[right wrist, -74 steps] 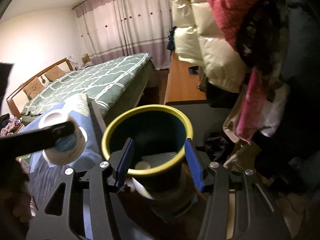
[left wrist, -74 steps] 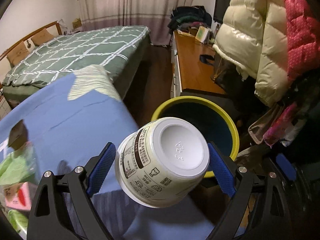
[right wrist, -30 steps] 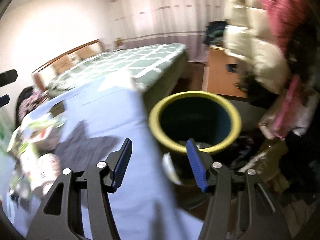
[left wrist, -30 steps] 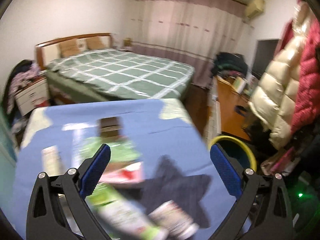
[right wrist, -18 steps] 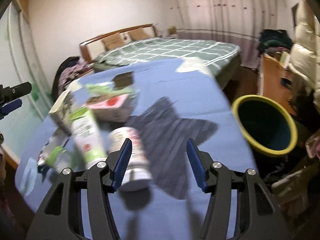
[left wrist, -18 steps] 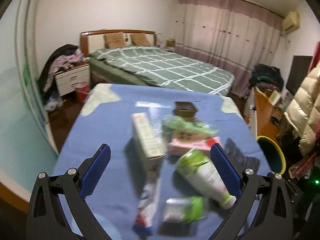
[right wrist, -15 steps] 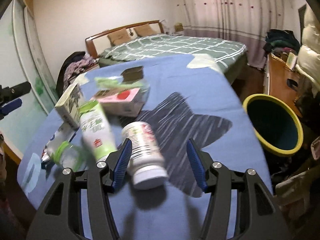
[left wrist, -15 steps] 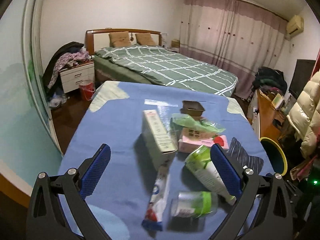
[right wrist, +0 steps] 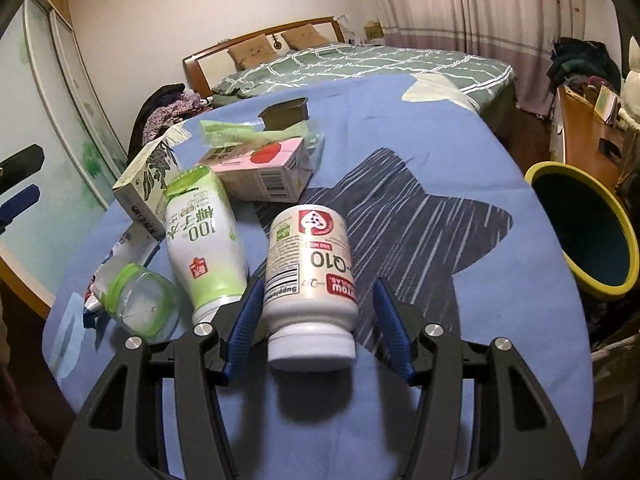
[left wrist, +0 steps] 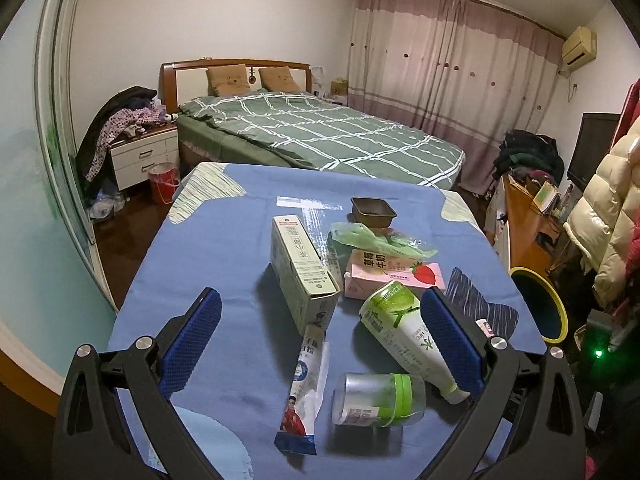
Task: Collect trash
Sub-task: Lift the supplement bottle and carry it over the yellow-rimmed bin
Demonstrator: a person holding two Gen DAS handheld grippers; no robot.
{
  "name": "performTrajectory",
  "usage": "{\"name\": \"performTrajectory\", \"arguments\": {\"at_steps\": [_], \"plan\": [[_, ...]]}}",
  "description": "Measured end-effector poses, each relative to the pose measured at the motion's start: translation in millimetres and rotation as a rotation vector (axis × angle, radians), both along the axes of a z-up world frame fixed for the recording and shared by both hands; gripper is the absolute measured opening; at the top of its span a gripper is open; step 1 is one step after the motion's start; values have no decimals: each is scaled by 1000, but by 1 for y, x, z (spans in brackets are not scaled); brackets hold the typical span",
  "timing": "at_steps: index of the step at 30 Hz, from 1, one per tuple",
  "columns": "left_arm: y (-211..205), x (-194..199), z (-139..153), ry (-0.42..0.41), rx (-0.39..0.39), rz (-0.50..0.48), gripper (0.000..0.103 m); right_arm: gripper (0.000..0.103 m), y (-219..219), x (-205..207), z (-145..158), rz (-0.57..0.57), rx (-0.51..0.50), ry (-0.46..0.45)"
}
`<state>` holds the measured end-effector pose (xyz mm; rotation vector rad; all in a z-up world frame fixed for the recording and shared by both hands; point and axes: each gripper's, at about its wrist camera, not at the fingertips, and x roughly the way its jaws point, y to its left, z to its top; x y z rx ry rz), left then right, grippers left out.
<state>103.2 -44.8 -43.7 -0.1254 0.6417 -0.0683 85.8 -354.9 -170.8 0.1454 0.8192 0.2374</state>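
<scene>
Although a yellow-rimmed bin [right wrist: 582, 236] stands just off the table's right edge, most of the trash is seen to lie uncollected on the blue tablecloth [left wrist: 224, 248]. What the bin already holds cannot be made out from either view.

A white supplement bottle [right wrist: 310, 280] is found lying on its side between the fingers of the right gripper [right wrist: 318, 322], cap toward the camera. The jaws are closing around it, yet a gap is visible at each blue pad, so no grip is judged to have been made.

The left gripper [left wrist: 318, 344] is held wide open above the near part of the table, with nothing between its jaws. Below it are seen a clear jar with a green lid [left wrist: 378, 400], a long snack sachet [left wrist: 306, 392] and a green-and-white bottle [left wrist: 404, 332], all lying flat.

Further back are found an upright carton [left wrist: 302, 270], a pink strawberry milk carton [left wrist: 394, 276], a green plastic bag [left wrist: 380, 240] draped on it, and a small dark tray [left wrist: 373, 211].

The task is therefore judged to be far from finished: at least eight items remain on the table, and the supplement bottle appears to be next.
</scene>
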Motion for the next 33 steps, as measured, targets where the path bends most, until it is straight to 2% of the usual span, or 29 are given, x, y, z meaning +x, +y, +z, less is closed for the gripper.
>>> {"name": "performTrajectory", "arguments": {"at_steps": [1, 8, 15, 20, 26, 33], "plan": [[-1, 0, 0, 2, 1, -1, 98, 45, 1, 2, -1, 4, 5, 5], [-6, 5, -4, 10, 3, -14, 98, 45, 0, 1, 2, 0, 13, -16], [-10, 6, -7, 18, 2, -25, 98, 45, -23, 6, 16, -73, 1, -57], [-13, 8, -9, 22, 4, -30, 98, 45, -62, 13, 28, -198, -12, -97], [-18, 10, -12, 31, 7, -44, 98, 45, -126, 25, 35, -426, -43, -122], [-22, 12, -15, 42, 12, -54, 98, 45, -183, 44, 27, -622, -104, -96]]}}
